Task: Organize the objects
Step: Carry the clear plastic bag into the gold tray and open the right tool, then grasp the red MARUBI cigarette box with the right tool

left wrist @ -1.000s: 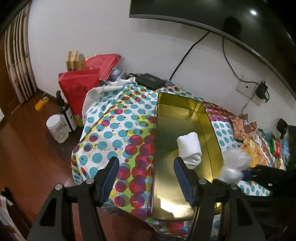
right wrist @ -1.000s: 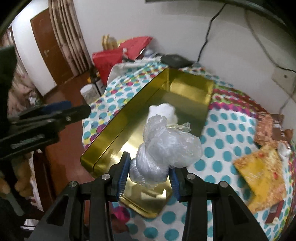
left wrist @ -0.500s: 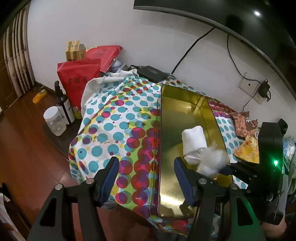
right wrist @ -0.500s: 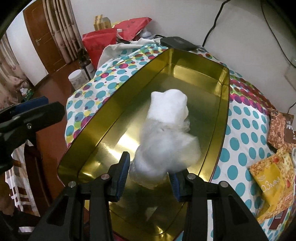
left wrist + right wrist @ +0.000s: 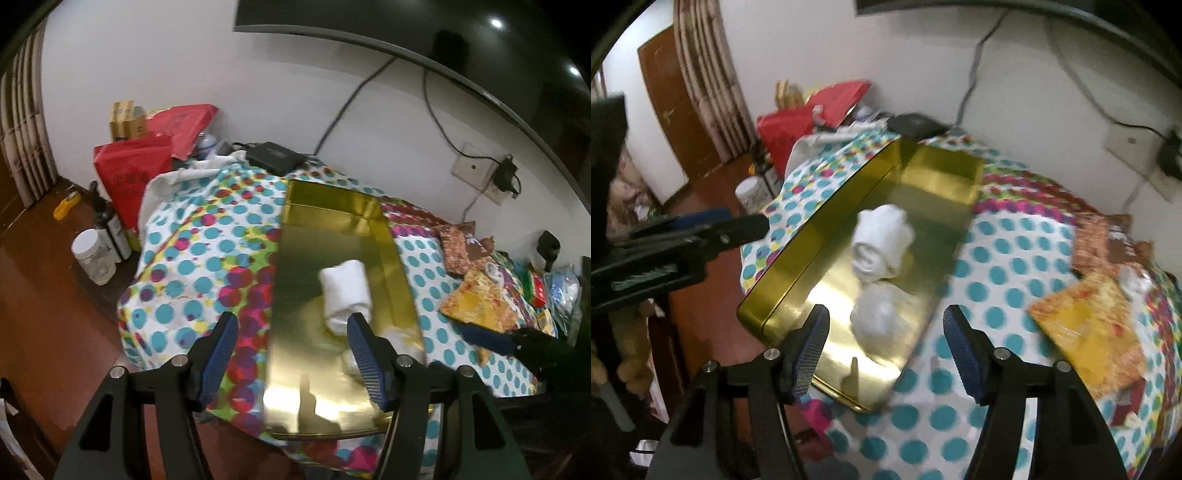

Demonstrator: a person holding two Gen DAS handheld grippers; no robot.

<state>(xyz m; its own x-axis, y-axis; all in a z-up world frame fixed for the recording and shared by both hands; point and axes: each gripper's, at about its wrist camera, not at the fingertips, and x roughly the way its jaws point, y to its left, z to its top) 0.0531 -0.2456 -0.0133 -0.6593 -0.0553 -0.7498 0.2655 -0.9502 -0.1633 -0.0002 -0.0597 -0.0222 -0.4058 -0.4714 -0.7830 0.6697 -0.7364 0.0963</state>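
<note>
A gold metal tray [image 5: 798, 266] lies on the polka-dot cloth [image 5: 207, 258]. In it rest a rolled white towel [image 5: 882, 240] and, nearer me, a white bundle in clear plastic [image 5: 882, 321]. My right gripper [image 5: 886, 312] hovers just above that bundle; its jaws are opening and the pads stand apart from the plastic on both sides. In the left wrist view the towel [image 5: 345, 295] shows in the tray [image 5: 332, 229], with the bundle [image 5: 402, 339] partly hidden behind one finger. My left gripper [image 5: 291, 319] hangs open over the tray's near left edge, holding nothing.
A yellow snack packet [image 5: 1089, 332] and a brown packet [image 5: 1108, 240] lie on the cloth right of the tray. Red bags [image 5: 136, 177] and a black box [image 5: 275, 158] crowd the far end. A jar [image 5: 94, 254] and a bottle stand on the floor at left.
The right gripper carried the plastic bundle over the tray, let it go beside the towel, and its jaws spread wide while drawing back. The left gripper shifted only slightly.
</note>
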